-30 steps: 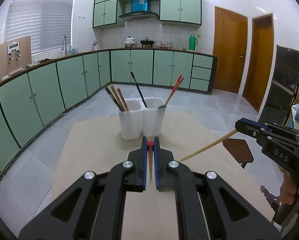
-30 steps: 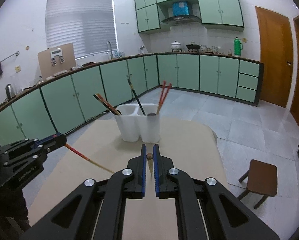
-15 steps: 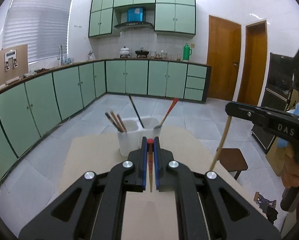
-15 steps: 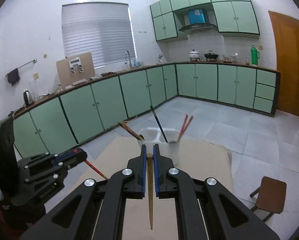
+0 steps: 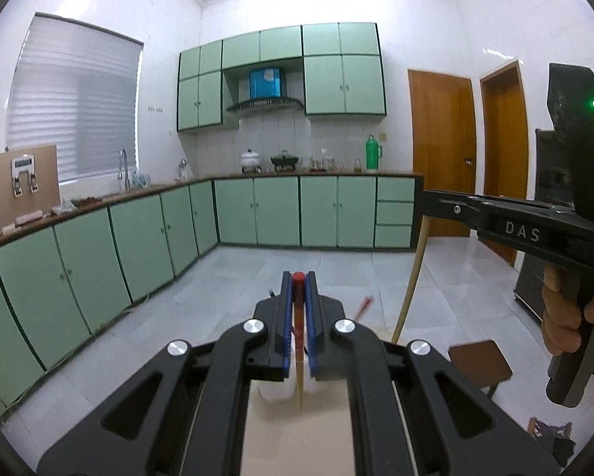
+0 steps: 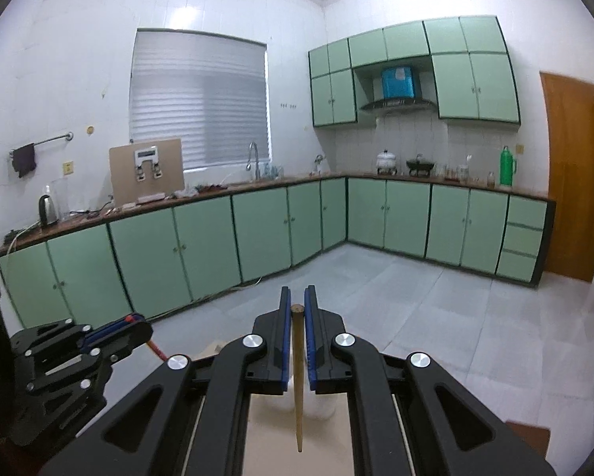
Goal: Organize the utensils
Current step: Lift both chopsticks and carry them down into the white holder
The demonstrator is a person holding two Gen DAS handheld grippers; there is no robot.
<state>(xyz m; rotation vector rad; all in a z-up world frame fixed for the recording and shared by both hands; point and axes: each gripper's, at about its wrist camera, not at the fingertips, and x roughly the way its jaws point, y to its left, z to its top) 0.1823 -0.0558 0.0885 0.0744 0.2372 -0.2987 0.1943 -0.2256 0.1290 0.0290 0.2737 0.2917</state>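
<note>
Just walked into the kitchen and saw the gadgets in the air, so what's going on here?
A person is sorting chopsticks with a handheld gripper in each hand. The left gripper is shut on a red-tipped chopstick; the right gripper is shut on a plain wooden chopstick. Both sticks hang point-down above the beige table. A white holder is mostly hidden behind the jaws, and neither stick is in it yet.

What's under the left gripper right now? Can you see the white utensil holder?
Mostly hidden. Below the left gripper, shut on a red-topped chopstick, only a sliver of the white holder and tan table shows. One red utensil tip pokes out; the holder's contents are covered.
</note>
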